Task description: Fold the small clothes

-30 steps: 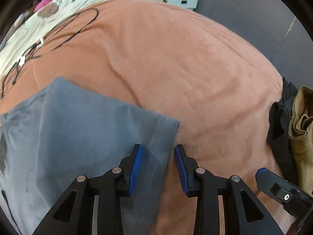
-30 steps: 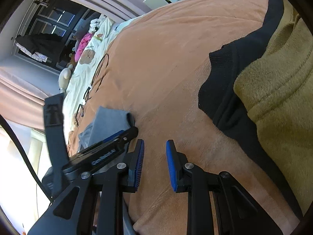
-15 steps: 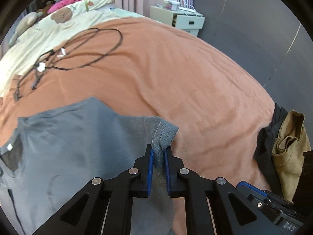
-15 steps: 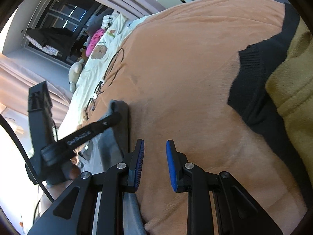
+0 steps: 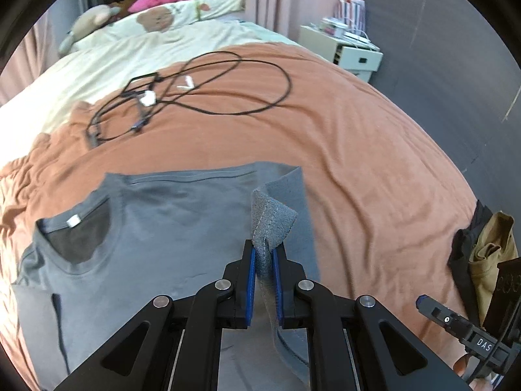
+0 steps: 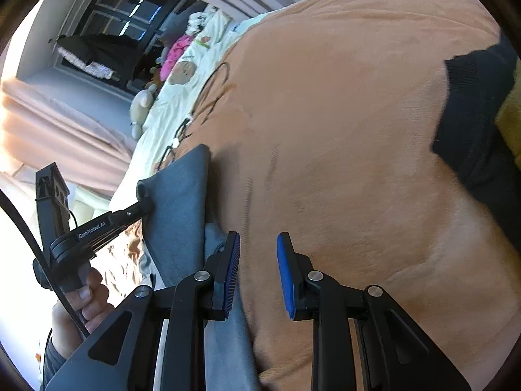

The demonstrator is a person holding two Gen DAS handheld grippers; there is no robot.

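Bed, orange blanket point(image 5: 358, 150): grey T-shirt point(image 5: 156, 228), black cable point(image 5: 208, 97), folded dark/olive clothes point(image 5: 482, 254).

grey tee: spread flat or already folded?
Mostly spread: the grey tee lies open, neckline visible; only its sleeve edge is lifted, pinched in the left gripper.

The left gripper point(image 5: 263, 264) is clamped tight on a pinch of cloth, gripped by a bare hand point(image 6: 83, 303), while the right gripper point(image 6: 258, 268) hangs with jaws parted, holding nothing.

Left tool point(image 5: 263, 270) pinches grey T-shirt point(image 5: 156, 228) hem, lifted off orange blanket point(image 5: 358, 150).
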